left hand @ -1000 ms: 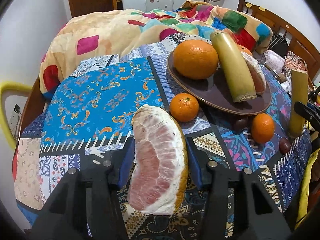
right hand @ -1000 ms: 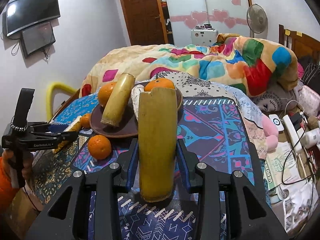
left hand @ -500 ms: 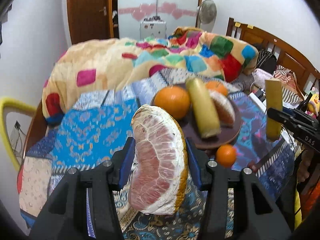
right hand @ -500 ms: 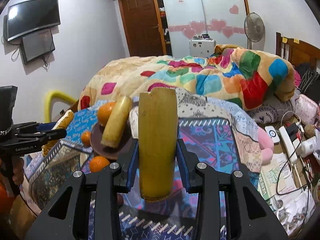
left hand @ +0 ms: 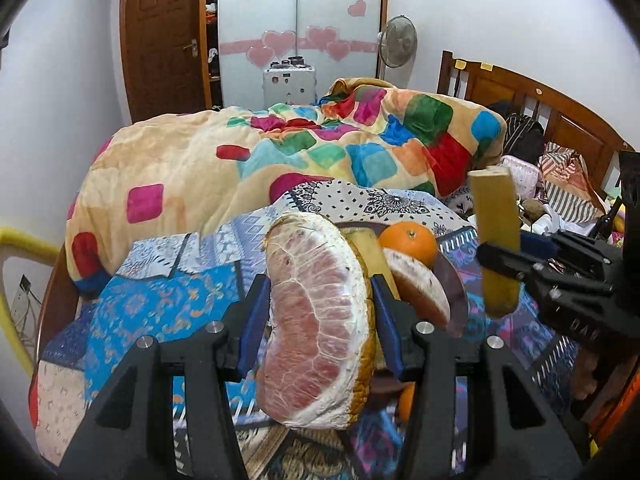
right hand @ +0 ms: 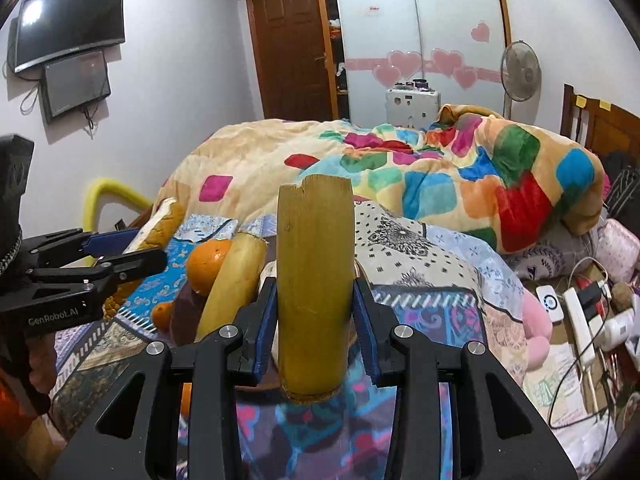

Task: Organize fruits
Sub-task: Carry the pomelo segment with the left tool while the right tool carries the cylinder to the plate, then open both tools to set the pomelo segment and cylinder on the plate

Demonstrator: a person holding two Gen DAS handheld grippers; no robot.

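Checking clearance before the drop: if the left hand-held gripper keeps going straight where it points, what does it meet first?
Probably the brown plate. Just beyond the pomelo wedge held by the left hand-held gripper lie a sugarcane piece and another pomelo wedge on it. Depth is unclear.

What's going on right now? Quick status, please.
Left tongs clamped on pomelo wedge. Right tongs clamped on sugarcane piece. Both held above the brown plate, which already carries fruit. Nothing blocking.
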